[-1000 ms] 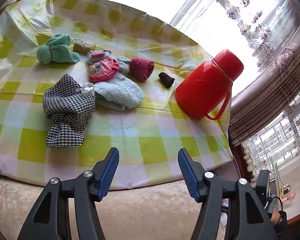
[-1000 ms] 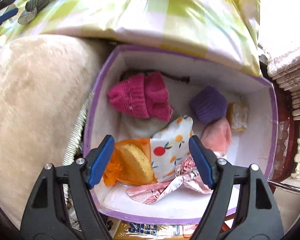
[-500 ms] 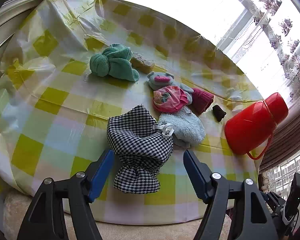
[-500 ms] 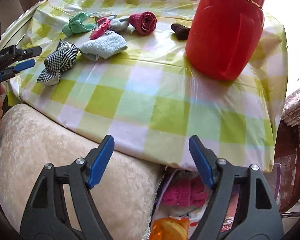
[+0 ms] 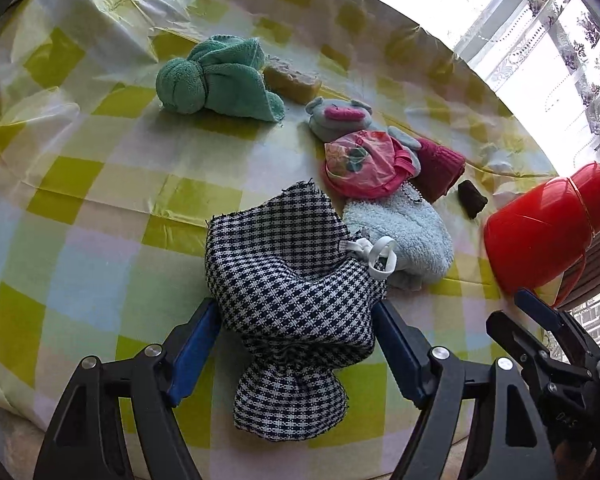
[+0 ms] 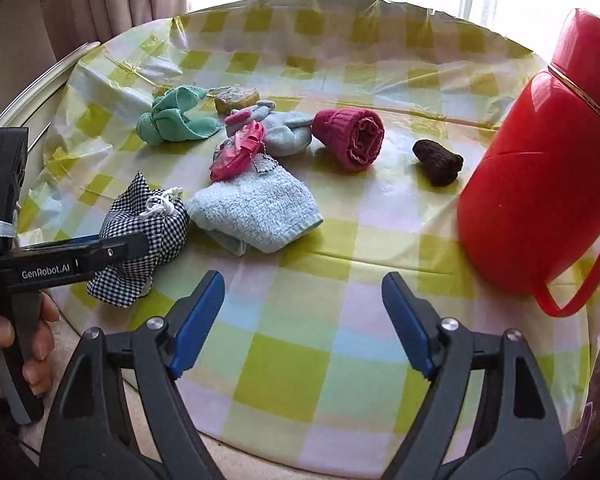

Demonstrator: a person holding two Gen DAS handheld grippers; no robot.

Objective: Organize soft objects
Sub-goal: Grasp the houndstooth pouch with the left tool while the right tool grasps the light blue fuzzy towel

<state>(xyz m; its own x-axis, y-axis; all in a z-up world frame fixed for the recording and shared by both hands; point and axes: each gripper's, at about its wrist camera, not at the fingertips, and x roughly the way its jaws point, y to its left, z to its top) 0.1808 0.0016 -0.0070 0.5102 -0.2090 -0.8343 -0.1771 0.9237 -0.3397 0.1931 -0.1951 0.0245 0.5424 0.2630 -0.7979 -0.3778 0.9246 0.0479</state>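
Note:
A black-and-white checked cloth pouch lies on the checked tablecloth; my left gripper is open with a finger on each side of it, and shows from the side in the right wrist view. Behind lie a light blue towel, a pink pouch, a grey plush toy, a rolled magenta knit, a green cloth, a tan sponge and a dark brown lump. My right gripper is open and empty above the table's front edge.
A red thermos jug with a handle stands at the right of the table, also in the left wrist view. The round table ends just in front of both grippers. Curtains and a bright window lie behind.
My left gripper has moved forward until its open fingers straddle the checked pouch. My right gripper has risen from the purple box below the table edge and now faces the tabletop.

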